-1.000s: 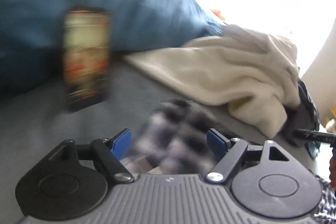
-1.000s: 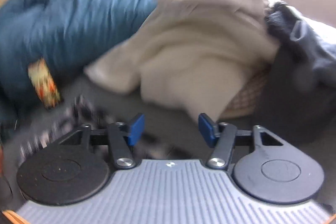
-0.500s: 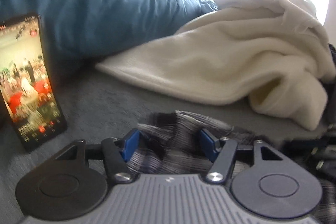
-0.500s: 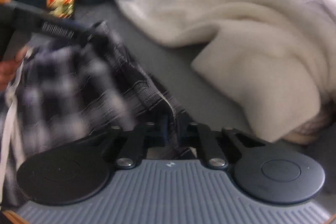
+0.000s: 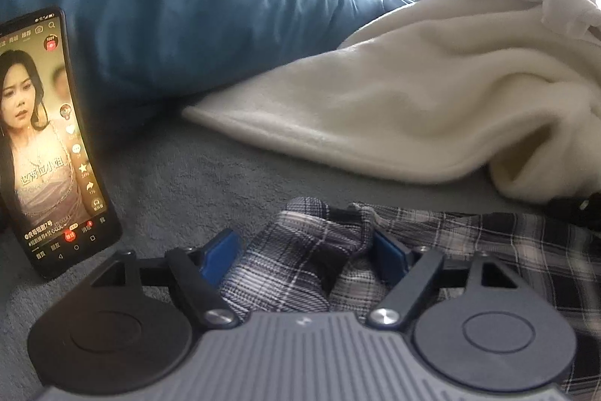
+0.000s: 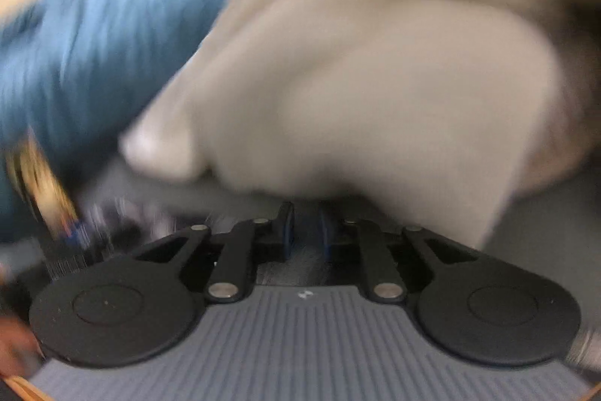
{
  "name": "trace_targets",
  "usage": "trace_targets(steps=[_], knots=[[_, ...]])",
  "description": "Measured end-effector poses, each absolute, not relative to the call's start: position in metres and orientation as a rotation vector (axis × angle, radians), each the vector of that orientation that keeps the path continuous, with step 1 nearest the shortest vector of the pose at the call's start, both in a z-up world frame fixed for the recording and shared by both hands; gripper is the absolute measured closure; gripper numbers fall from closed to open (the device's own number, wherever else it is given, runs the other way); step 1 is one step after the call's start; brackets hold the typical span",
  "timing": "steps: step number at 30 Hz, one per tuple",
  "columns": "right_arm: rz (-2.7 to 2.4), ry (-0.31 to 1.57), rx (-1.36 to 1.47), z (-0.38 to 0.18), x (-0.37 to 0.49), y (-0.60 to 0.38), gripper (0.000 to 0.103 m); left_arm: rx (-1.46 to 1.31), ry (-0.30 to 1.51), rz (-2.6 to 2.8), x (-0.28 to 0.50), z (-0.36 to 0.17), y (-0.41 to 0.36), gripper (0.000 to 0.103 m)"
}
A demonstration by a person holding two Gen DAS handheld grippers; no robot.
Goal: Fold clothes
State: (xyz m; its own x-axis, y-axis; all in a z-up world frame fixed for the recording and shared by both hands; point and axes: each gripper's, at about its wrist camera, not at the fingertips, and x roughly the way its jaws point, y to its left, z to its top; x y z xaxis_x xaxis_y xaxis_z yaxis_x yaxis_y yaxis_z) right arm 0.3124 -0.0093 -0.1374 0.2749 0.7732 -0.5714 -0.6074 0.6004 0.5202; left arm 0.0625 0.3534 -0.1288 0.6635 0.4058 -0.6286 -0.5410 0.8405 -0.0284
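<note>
In the left wrist view, the left hand-held gripper [image 5: 306, 250] has its blue pads wide apart and its jaws are opening. A bunched part of the plaid garment [image 5: 300, 273] lies between the pads, and the cloth seems to touch both of them, so I cannot tell if they still press on it. The rest of the garment spreads to the right on the grey bed cover [image 5: 195, 175]. A phone [image 5: 49, 145] with a lit screen leans on the blue pillow [image 5: 180, 6]. A cream blanket [image 5: 413, 108] lies behind the garment.

The right wrist view is much blurred. The right hand-held gripper [image 6: 303, 232] has only a narrow gap, and its jaws are opening. I cannot tell if cloth is between them. Cream blanket [image 6: 357, 81] fills the view ahead.
</note>
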Motion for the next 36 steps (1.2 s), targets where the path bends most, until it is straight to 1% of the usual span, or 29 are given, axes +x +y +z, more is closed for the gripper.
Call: trace_targets(steps=[2, 4, 9, 10, 15, 17, 22, 25, 28, 31, 36], knots=[[0.923, 0.947, 0.4, -0.141, 0.324, -0.03, 0.087, -0.227, 0.653, 0.54, 0.063, -0.128, 0.355, 0.022], [0.923, 0.947, 0.49, -0.136, 0.324, -0.052, 0.085, -0.238, 0.646, 0.541, 0.062, -0.127, 0.356, 0.021], [0.886, 0.876, 0.5, -0.103, 0.306, -0.125, 0.084, -0.258, 0.627, 0.548, 0.059, -0.123, 0.357, 0.02], [0.871, 0.861, 0.482, -0.096, 0.302, -0.139, 0.084, -0.255, 0.626, 0.551, 0.059, -0.122, 0.357, 0.02], [0.783, 0.862, 0.182, -0.076, 0.285, -0.175, 0.083, -0.229, 0.63, 0.57, 0.061, -0.121, 0.354, 0.019], [0.756, 0.843, 0.06, -0.078, 0.276, -0.165, 0.084, -0.219, 0.638, 0.582, 0.061, -0.12, 0.352, 0.019], [0.753, 0.697, -0.235, -0.079, 0.261, -0.13, 0.084, -0.198, 0.648, 0.585, 0.059, -0.12, 0.35, 0.019], [0.8, 0.693, -0.347, -0.085, 0.265, -0.127, 0.078, -0.197, 0.653, 0.584, 0.059, -0.123, 0.351, 0.018], [0.813, 0.726, -0.42, -0.097, 0.272, -0.113, 0.078, -0.19, 0.654, 0.584, 0.061, -0.125, 0.351, 0.016], [0.839, 0.776, -0.402, -0.104, 0.285, -0.114, 0.075, -0.183, 0.651, 0.582, 0.061, -0.128, 0.351, 0.016], [0.89, 0.831, -0.368, -0.103, 0.299, -0.119, 0.074, -0.19, 0.647, 0.578, 0.061, -0.129, 0.352, 0.014]])
